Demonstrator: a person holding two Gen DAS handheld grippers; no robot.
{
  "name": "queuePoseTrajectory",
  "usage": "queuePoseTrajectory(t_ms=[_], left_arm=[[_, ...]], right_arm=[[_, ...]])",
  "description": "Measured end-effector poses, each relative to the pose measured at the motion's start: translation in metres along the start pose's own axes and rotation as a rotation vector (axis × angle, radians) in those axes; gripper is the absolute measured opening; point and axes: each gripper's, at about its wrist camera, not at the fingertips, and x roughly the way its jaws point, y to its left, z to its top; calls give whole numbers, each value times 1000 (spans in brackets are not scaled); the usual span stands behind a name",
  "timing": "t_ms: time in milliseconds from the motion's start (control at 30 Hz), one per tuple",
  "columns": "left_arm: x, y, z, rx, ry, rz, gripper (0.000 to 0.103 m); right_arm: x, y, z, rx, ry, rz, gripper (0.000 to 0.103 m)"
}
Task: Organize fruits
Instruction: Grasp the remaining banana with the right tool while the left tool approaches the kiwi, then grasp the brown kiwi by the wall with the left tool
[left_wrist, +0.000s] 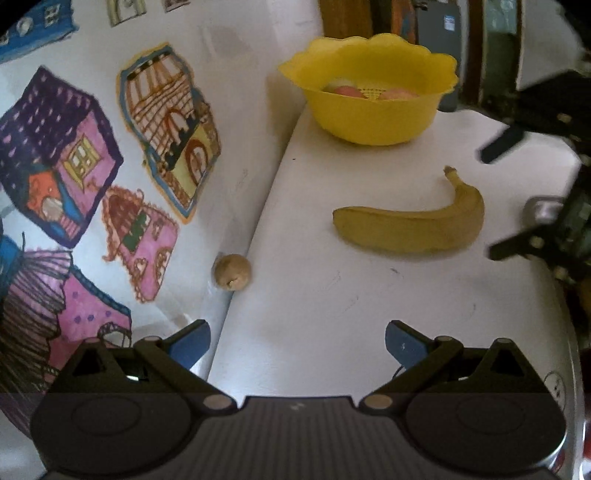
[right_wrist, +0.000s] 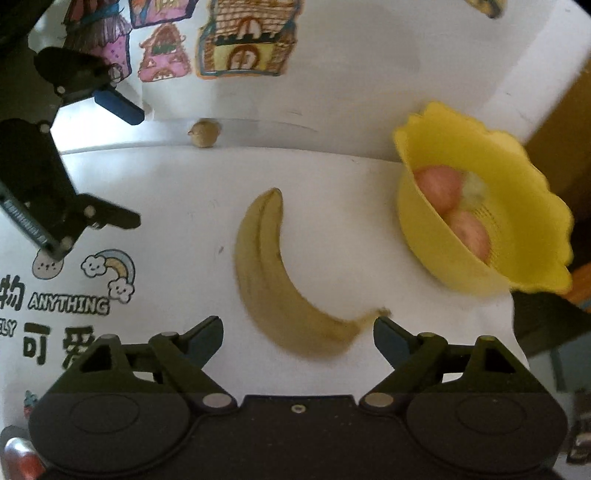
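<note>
On the tabletop: I see a white tabletop (right_wrist: 332, 192) filling the middle of both views, with printed cartoon clouds, a rainbow and lettering at the lower left of my right wrist view.
Banana: the banana (right_wrist: 269, 273) lies flat on the tabletop at the centre of my right wrist view, curved, its stem end toward the lower right; in the left wrist view the banana (left_wrist: 410, 225) sits right of centre, stem pointing up.
Bowl: the yellow bowl (right_wrist: 535, 206) with a scalloped rim stands at the right of my right wrist view, apart from the banana; in the left wrist view it is at the upper centre.
Bowl contents: I make out two reddish round fruits (right_wrist: 439, 188) and something pale beside them; too blurred to name.
Small round fruit: a tan round fruit (right_wrist: 204, 133) rests at the far edge of the tabletop against the wall, upper left of centre.
Wall: coloured house drawings (left_wrist: 170, 129) are stuck on the white wall.
Right hand-held gripper: my right hand-held gripper (right_wrist: 298, 341) has its jaws spread wide, gripping nothing; the banana's stem end lies between the fingertips, no pad pressing it.
Left hand-held gripper: my left hand-held gripper (left_wrist: 297, 345) is spread wide over bare tabletop, empty, near the banana.
</note>
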Motion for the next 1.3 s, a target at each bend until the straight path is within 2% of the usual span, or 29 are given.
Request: queuePoseTrajectory(t_ms=[167, 300, 333, 433, 567, 667, 800, 933, 1200, 1300], left_arm=[[1, 0, -1, 37, 2, -7, 102], [5, 3, -3, 8, -5, -11, 102], [6, 4, -3, -1, -7, -15, 102], [6, 5, -4, -48, -37, -16, 102], [7, 10, -1, -185, -81, 11, 101], [12, 12, 1, -332, -99, 78, 101], [23, 17, 8, -531, -87, 158, 101], [41, 23, 18, -714, -55, 184, 101], [63, 24, 36, -853, -37, 258, 92], [67, 19, 42, -877, -35, 296, 88]], right_arm=[[22, -2, 12, -18, -4, 75, 82], [31, -5, 9, 0, 9, 91, 67], [30, -6, 9, 7, 2, 81, 61], [27, -9, 5, 28, -4, 82, 59], [19, -8, -3, 39, 1, 73, 57], [16, -8, -4, 56, 10, 71, 54], [13, -8, -11, 66, 6, 68, 53], [12, -7, -13, 83, -7, 59, 54], [10, -5, -16, 111, -23, 39, 54], [10, -3, -17, 122, -28, 30, 54]])
